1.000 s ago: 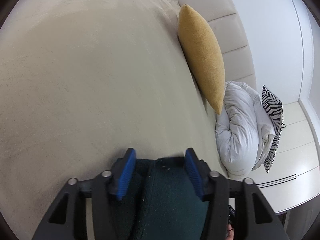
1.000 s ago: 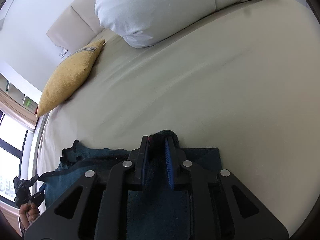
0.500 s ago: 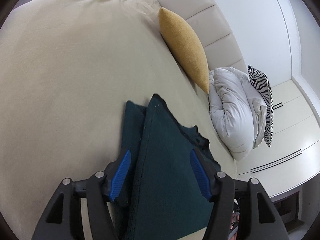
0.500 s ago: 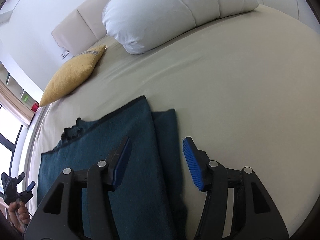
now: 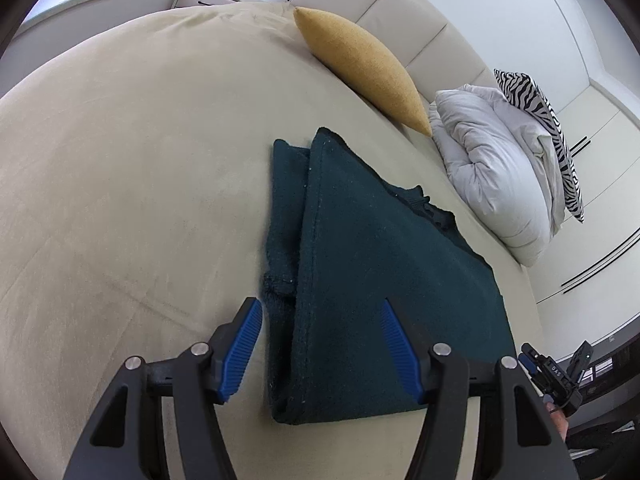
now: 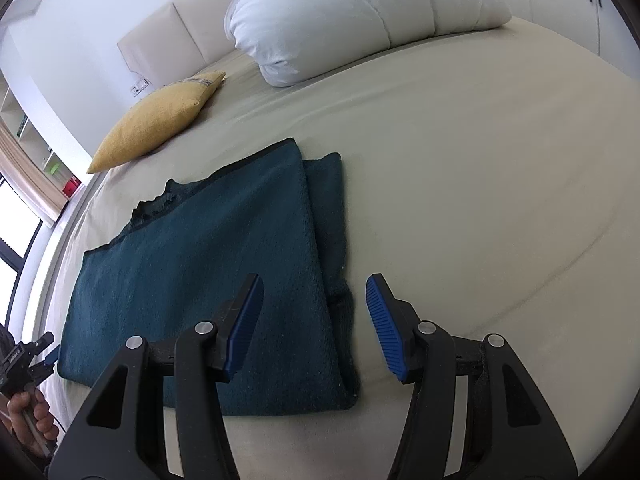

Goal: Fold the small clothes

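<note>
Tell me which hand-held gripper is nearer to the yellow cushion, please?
Left. The left hand-held gripper hovers open over the garment's edge on the yellow cushion's side. The right hand-held gripper, also open, is over the opposite edge, beside the white duvet.

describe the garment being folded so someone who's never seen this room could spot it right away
Start at the wide beige bed, with a mustard cushion and a bundled white duvet by the headboard. The dark teal garment lies flat in the middle, nearer the camera than both. It is the only dark, folded item, with one layer doubled over another.
</note>
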The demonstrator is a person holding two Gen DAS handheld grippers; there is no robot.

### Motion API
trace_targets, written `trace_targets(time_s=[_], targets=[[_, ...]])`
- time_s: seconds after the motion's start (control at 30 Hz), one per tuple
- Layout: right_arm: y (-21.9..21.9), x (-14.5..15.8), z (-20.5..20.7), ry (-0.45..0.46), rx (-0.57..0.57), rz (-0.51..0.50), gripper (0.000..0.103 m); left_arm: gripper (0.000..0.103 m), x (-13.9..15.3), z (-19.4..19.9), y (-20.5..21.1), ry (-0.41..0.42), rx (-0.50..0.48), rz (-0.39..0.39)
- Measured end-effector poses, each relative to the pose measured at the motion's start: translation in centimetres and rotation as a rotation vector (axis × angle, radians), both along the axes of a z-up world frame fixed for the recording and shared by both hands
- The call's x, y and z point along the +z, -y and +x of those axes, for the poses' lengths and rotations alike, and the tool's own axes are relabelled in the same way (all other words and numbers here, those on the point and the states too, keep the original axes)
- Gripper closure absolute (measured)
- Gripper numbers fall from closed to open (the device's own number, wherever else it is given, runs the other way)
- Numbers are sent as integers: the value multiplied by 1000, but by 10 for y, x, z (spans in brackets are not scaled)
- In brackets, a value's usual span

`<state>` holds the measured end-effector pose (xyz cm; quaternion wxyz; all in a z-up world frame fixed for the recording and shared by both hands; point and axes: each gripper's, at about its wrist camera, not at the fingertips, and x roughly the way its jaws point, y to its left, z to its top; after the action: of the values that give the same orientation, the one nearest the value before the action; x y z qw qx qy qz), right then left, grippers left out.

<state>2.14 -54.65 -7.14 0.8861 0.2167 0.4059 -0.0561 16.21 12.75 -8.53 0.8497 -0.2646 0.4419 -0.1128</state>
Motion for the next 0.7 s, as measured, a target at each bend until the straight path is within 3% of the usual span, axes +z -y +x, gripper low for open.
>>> trace_targets(time_s=[0.17, 0.37, 0.57, 0.7], targets=[[-5, 3, -10, 3, 11, -15, 50, 57, -7, -2, 7, -6, -20, 116], [-17, 7, -13, 21, 75, -2, 50, 71, -14, -6, 3, -14, -15, 137], [1, -2, -17, 4, -24, 45, 52, 79, -17, -12, 8, -15, -41, 187], [-2, -8, -20, 2, 13, 40, 55, 85, -19, -15, 12, -5, -51, 212]])
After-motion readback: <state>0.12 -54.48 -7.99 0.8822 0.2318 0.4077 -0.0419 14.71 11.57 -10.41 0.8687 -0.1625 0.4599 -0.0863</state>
